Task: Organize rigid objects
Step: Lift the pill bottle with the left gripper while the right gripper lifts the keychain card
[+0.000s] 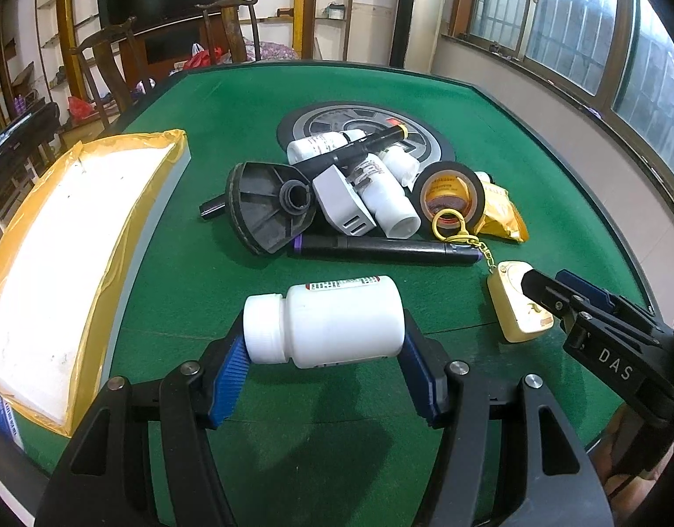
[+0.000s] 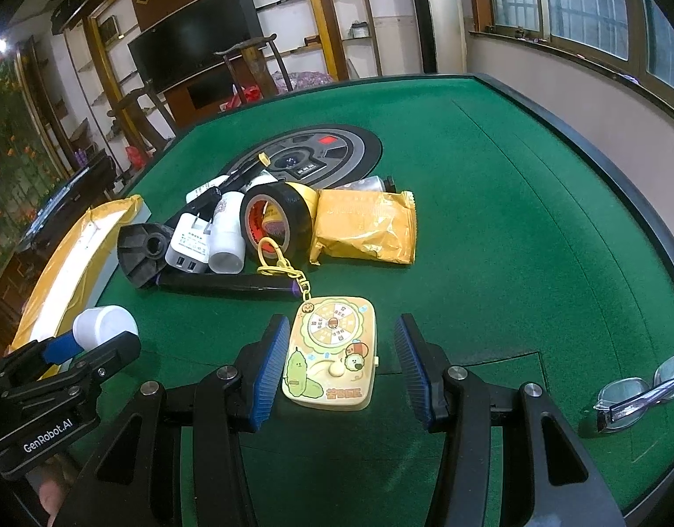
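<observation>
A white plastic bottle [image 1: 332,323] lies sideways between the blue pads [image 1: 231,360] of my left gripper [image 1: 324,329], which is shut on it, cap to the left. In the right wrist view the same gripper [image 2: 95,338] shows at the left edge with the white cap in it. A yellow keychain toy [image 2: 332,351] with cartoon pictures lies flat on the green felt table [image 2: 491,219]. My right gripper [image 2: 340,329] stands open astride it: the left pad is close to the toy's edge, the right pad stays clear. The toy [image 1: 517,307] also shows under that gripper [image 1: 550,283] in the left wrist view.
Behind lies a pile: black tape roll [image 2: 277,219], yellow packet [image 2: 363,228], white charger [image 2: 187,250], black marker [image 2: 227,283], black plastic part [image 1: 266,206], white bottles, round mat [image 1: 363,118]. A foam box [image 1: 60,254] taped in yellow stands left. Glasses [image 2: 640,391] lie right.
</observation>
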Action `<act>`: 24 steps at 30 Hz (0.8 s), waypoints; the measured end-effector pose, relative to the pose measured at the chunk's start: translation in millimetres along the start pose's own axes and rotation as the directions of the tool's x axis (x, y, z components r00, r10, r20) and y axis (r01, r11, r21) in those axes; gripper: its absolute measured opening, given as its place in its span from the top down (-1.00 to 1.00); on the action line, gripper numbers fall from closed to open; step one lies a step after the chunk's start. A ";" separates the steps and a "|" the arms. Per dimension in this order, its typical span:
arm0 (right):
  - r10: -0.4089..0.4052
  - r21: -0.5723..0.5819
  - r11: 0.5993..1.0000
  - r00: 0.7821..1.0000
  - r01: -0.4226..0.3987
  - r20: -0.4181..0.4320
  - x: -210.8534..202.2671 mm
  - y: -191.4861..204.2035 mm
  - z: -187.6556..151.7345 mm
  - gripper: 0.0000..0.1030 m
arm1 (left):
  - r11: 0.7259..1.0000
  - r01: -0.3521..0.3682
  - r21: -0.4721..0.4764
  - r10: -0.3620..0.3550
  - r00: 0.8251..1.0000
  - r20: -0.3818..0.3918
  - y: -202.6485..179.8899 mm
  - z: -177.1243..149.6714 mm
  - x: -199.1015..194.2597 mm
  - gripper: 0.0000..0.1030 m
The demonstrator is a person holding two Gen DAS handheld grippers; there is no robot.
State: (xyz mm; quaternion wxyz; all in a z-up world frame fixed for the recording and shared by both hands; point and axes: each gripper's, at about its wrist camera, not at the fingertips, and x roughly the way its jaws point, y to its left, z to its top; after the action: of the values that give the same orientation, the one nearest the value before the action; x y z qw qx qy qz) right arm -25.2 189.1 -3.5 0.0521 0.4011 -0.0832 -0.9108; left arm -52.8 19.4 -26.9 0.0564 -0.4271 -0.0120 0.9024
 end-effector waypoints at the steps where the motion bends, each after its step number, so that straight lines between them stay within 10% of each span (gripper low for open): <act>1: 0.001 0.000 1.000 1.000 -0.001 0.002 -0.7 -0.3 -0.2 0.13 | 1.000 -0.001 -0.001 0.001 1.000 0.001 0.4 0.0 -0.5 -0.20; 24: -0.023 0.002 1.000 1.000 0.023 -0.005 -3.8 0.9 -0.8 0.23 | 1.000 -0.019 -0.004 0.019 0.999 0.041 13.7 -3.2 -11.3 -0.20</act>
State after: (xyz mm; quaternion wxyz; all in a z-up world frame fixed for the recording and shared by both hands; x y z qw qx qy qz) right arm -22.1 188.8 -1.1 0.0413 0.4043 -0.0796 -0.9102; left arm -44.4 4.4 -21.1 0.0470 -0.4089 -0.0108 0.9113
